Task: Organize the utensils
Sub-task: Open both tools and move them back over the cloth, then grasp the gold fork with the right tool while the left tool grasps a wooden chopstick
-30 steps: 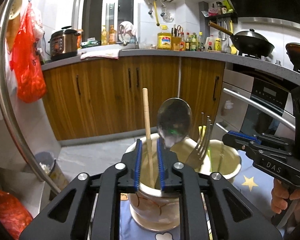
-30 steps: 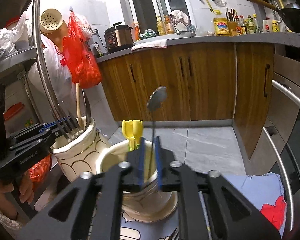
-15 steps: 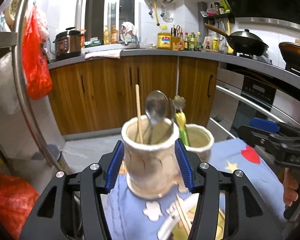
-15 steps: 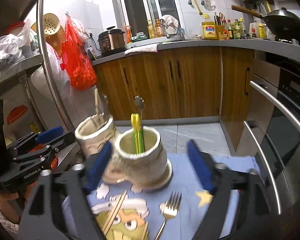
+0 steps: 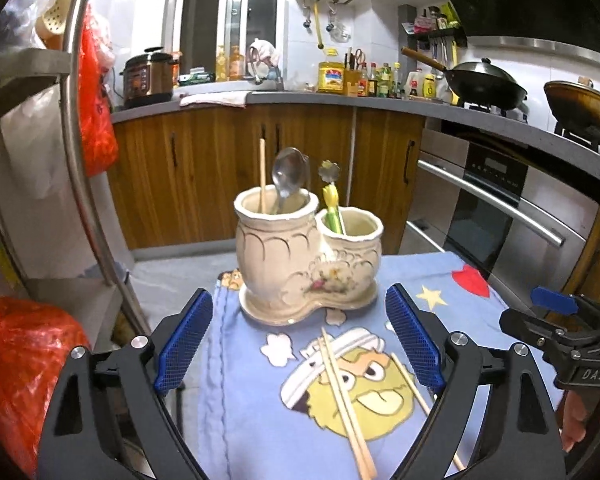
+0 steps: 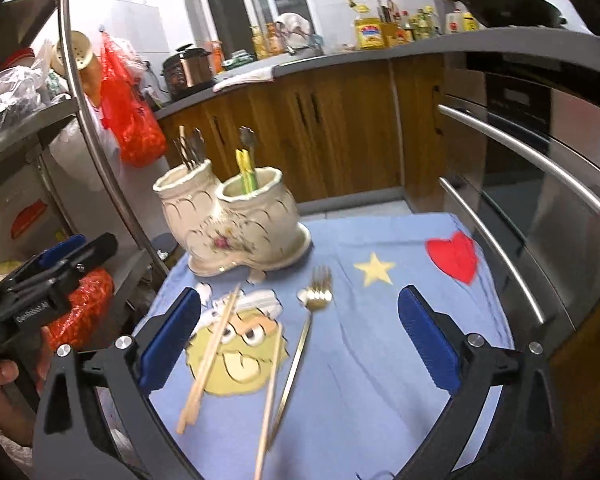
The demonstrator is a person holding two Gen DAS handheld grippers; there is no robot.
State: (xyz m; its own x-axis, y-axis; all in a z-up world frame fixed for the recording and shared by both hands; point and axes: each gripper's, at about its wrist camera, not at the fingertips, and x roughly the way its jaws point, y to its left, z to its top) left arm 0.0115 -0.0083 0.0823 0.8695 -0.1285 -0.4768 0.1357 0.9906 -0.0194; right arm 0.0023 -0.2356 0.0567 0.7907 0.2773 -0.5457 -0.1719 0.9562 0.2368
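Right now we are holding both claws over the blue cartoon cloth (image 5: 236, 408), and both are opening with nothing between their pads. Our left gripper (image 5: 296, 344) is spreading wide; straight ahead of it, beyond its fingertips, the cream double-pot holder (image 5: 300, 264) is standing upright with a spoon (image 5: 288, 178) and one wooden stick in its taller pot. A pair of chopsticks (image 5: 342, 396) is lying on the cloth between the left claw's fingers, nearer its right pad, untouched. Our right gripper (image 6: 298, 340) is also spreading; the holder (image 6: 236, 224) is sitting ahead and to its left. A gold fork (image 6: 304, 336) is lying between the right claw's fingers, tines pointing away toward the holder, with chopsticks (image 6: 212, 356) just beside it toward the left pad.
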